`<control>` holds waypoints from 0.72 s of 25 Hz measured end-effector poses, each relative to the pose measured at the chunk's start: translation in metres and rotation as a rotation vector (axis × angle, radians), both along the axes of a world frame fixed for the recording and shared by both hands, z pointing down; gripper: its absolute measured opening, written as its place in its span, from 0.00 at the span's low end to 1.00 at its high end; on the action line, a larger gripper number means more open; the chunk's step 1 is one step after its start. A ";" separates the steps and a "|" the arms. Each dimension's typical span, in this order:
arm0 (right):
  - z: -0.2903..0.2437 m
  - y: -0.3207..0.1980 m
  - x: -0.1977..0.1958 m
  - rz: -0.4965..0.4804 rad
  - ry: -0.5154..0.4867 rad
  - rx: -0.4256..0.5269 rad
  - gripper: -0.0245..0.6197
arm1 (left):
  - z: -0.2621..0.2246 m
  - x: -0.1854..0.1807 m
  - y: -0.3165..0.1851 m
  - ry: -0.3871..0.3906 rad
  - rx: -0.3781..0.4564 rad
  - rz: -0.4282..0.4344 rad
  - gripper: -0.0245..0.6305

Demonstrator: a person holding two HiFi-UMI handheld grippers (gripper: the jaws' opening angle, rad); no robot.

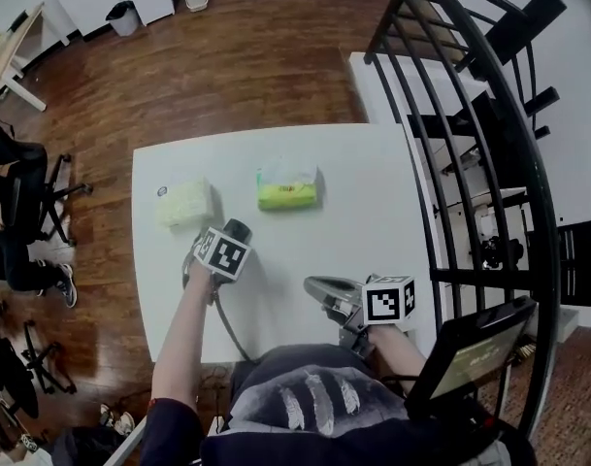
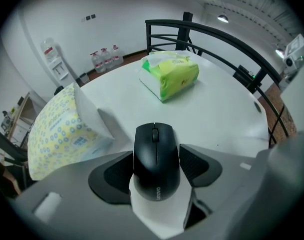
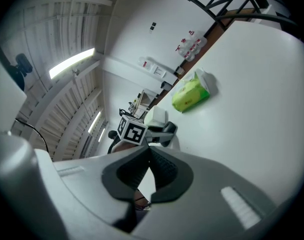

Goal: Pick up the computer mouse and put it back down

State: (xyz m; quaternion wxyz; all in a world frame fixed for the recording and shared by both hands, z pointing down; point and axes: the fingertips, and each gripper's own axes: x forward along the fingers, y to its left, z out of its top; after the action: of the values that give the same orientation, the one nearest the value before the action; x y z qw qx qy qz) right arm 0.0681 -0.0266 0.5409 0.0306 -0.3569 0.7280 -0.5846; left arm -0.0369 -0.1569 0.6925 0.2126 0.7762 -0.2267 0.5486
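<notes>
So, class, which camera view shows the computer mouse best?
The left gripper view: the computer mouse sits in the middle, its top and scroll wheel plain, held between the jaws. In the head view the left gripper covers it almost wholly. The right gripper view shows that gripper side-on, but no mouse.

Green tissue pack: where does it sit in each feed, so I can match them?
Head view: green tissue pack just above centre.
Left gripper view: top centre, beyond the computer mouse.
Right gripper view: slightly right of centre.
Shared landmark: the white table under it.
</notes>
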 end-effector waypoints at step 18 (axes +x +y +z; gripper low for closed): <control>-0.048 0.014 0.025 0.049 0.013 0.179 0.04 | -0.134 -0.005 0.037 0.251 0.255 -0.096 0.25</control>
State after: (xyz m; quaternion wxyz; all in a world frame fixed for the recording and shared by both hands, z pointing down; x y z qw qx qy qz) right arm 0.0934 -0.0124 0.4931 0.0722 -0.3742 0.7685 -0.5139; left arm -0.0424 -0.1204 0.5589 0.1651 0.8474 -0.3029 0.4036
